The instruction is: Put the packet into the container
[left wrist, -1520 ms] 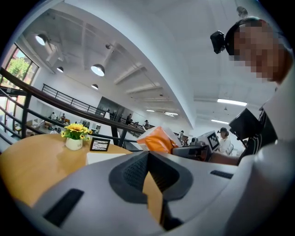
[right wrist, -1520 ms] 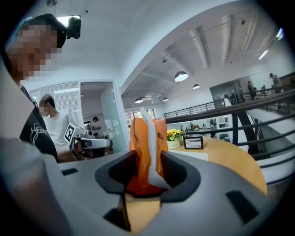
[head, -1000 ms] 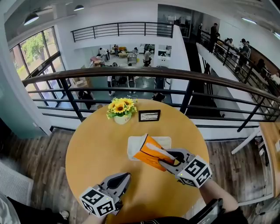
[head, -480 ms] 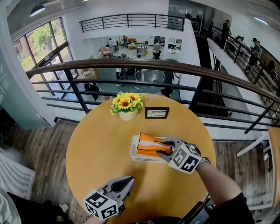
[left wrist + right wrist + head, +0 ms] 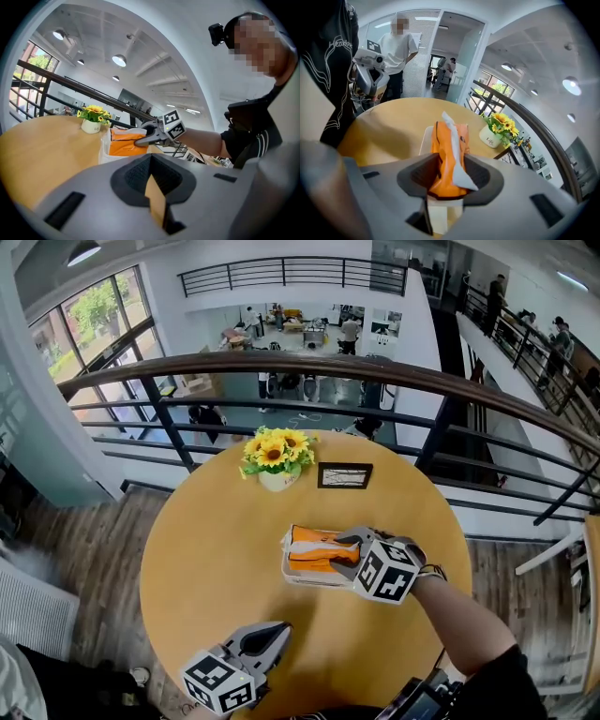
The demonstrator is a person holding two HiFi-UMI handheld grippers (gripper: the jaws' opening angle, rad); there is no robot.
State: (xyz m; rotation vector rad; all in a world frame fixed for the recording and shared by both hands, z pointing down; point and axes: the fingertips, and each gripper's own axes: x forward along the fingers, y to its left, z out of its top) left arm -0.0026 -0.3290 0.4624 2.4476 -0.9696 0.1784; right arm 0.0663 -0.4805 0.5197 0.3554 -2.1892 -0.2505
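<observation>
packet (image 5: 312,550) clamped between right gripper (image 5: 345,554) fingers, over container (image 5: 286,566) | left gripper (image 5: 279,629) fingers together, empty

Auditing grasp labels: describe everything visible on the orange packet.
The orange packet looks like soft, glossy plastic film, with a white flap along one seam and thin dark edge lines. It lies roughly flat in or over the white container on the round table; whether it fully rests inside is unclear. The right tongs are clamped on its near end, creasing the film there. Nothing else touches it.
</observation>
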